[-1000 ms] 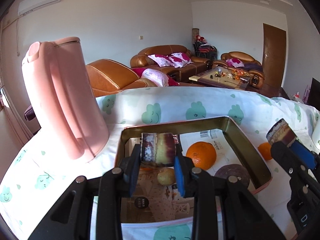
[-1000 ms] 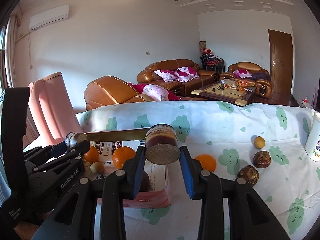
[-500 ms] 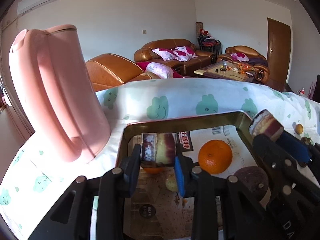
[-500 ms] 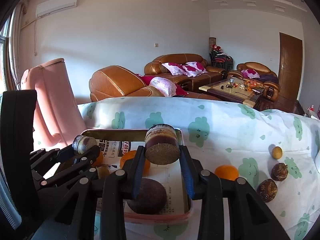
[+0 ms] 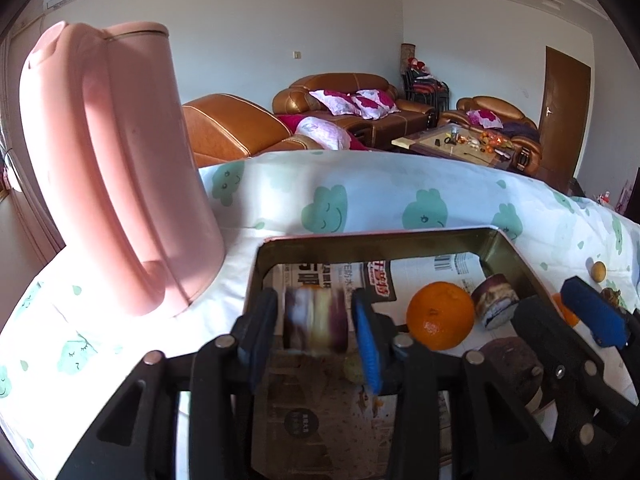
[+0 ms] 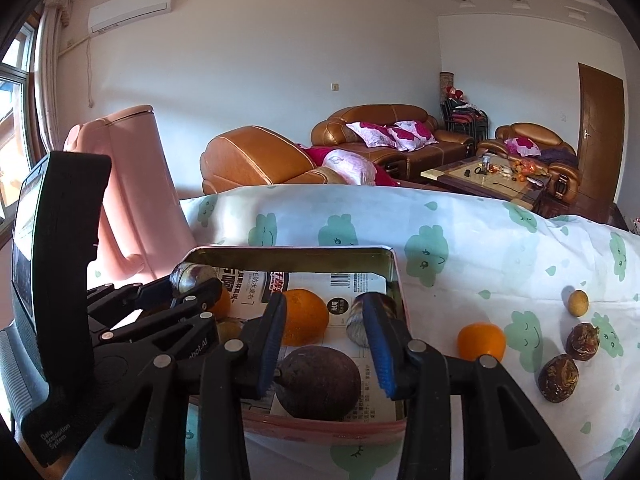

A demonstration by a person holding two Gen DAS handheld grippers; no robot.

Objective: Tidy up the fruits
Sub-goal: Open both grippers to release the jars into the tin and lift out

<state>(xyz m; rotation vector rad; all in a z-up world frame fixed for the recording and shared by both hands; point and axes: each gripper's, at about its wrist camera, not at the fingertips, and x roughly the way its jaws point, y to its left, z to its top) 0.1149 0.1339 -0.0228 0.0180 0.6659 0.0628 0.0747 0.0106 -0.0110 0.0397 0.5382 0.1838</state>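
Note:
A shallow metal tray (image 5: 516,258) (image 6: 288,254) lined with printed paper holds an orange (image 5: 439,315) (image 6: 300,316), a dark round fruit (image 6: 318,382) and small fruits. My left gripper (image 5: 316,330) hangs over the tray with its jaws parted; a blurred purple-and-cream fruit chunk (image 5: 316,324) sits loose between them. My right gripper (image 6: 326,340) is open and empty above the tray; another chunk (image 5: 496,300) (image 6: 360,322) lies in the tray just beyond its right finger.
A tall pink jug (image 5: 116,168) stands left of the tray. On the cloud-print cloth to the right lie an orange (image 6: 481,340), two brown wrinkled fruits (image 6: 558,376) and a small yellow fruit (image 6: 578,302). Sofas and a coffee table stand beyond.
Both grippers moved lower over the tray and opened. The right chunk now lies in the tray; the left chunk is blurred and dropping between the parted jaws.

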